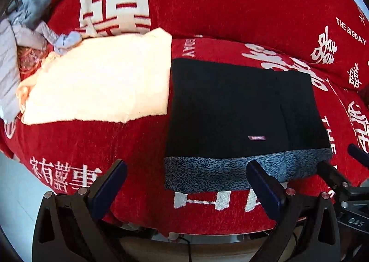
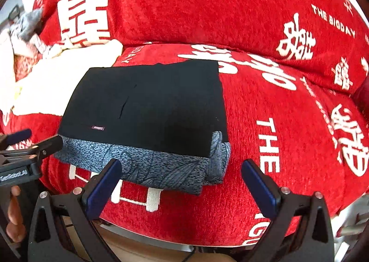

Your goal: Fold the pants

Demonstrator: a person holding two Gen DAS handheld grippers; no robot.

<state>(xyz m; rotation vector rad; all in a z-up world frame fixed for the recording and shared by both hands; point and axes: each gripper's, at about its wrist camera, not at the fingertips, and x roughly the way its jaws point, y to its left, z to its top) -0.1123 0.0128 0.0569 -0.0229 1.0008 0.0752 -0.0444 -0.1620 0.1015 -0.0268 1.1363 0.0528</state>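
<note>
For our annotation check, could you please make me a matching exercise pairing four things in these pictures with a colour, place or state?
Things:
1. folded pants
2. fleece lining
3. cream blanket
4. left gripper

Descriptions:
A. jaws open, holding nothing
B. mottled blue-grey, along the near edge of the fold
C. black, lying flat on the red sofa cover
D. spread directly left of the black garment

Pairs: 1-C, 2-B, 3-D, 4-A
</note>
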